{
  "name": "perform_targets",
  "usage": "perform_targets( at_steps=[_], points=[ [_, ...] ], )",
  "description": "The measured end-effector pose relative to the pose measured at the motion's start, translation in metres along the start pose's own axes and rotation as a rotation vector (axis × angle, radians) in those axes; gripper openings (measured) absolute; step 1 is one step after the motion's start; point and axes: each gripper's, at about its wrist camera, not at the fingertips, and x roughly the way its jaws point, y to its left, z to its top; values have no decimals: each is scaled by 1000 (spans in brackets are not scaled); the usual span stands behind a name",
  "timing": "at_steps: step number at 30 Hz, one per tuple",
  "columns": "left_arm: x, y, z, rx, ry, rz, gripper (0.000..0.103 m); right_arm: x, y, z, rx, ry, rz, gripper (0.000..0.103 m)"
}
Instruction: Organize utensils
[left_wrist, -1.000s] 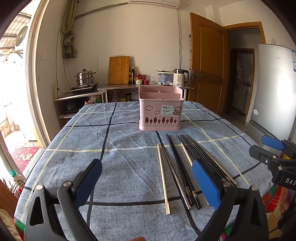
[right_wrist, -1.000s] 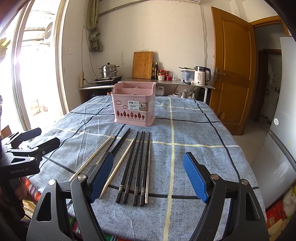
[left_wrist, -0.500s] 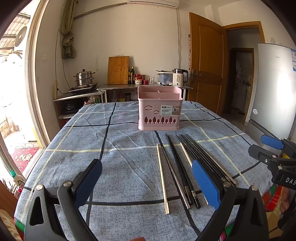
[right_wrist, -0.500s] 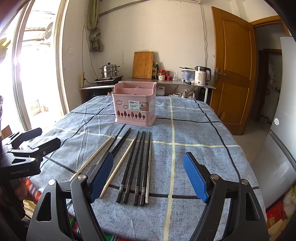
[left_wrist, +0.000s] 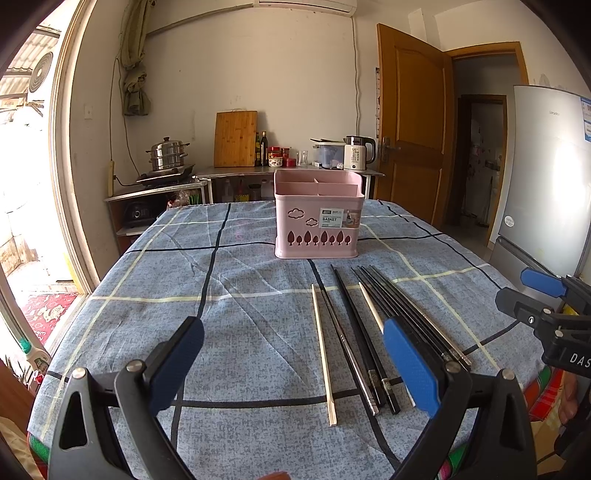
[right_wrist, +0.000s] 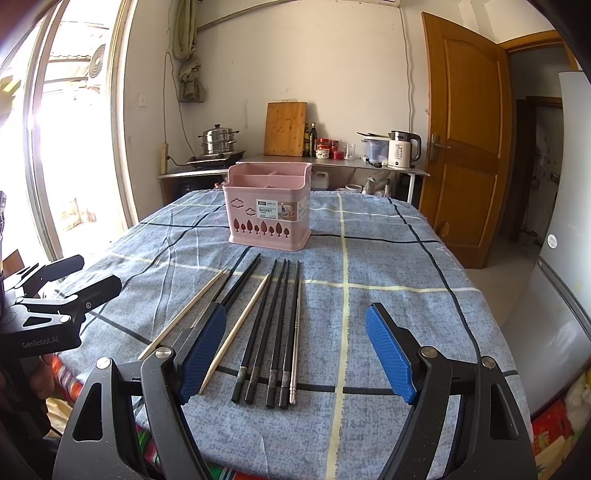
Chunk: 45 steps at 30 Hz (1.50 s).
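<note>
Several chopsticks (right_wrist: 271, 325) between spread right fingers (right_wrist: 388, 354).

Left gripper (left_wrist: 291, 354) is gaping wide at the frame's bottom; chopsticks (left_wrist: 354, 332) are lying below the centre pink basket (left_wrist: 317, 214)

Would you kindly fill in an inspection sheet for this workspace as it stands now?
Surface: table under blue checked cloth.
Job's things: pink basket upright, compartments look empty; chopsticks, black, pale wood and metal, flat in a row in front of it.
Clutter: nothing seen on the table.
Grippers: left claw and right claw open, holding nothing.
Cables: cord down the far wall.
Surroundings: steamer pot, cutting board, kettle, wooden door.
</note>
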Motion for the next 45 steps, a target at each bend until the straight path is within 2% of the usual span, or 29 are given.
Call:
perform_targets(
  at_steps=[24,32,37,39,41,45],
  points=[
    [4,2,-3,4,19,0,99,3,1,-3,-1,7,3,78],
    [30,17,-4,-25,103,-52,99,22,6,-3,-11,48,38,78],
    [56,25,-1,4,176,-40,99,38,9,2,0,74,60,77],
    [69,29,0,-5,204,-56,93,47,11,5,0,89,80,69],
    [84,32,2,-11,246,-56,93,60,15,8,-1,115,88,57],
    [113,32,6,-6,340,-124,90,88,21,12,11,182,125,42]
  ],
)
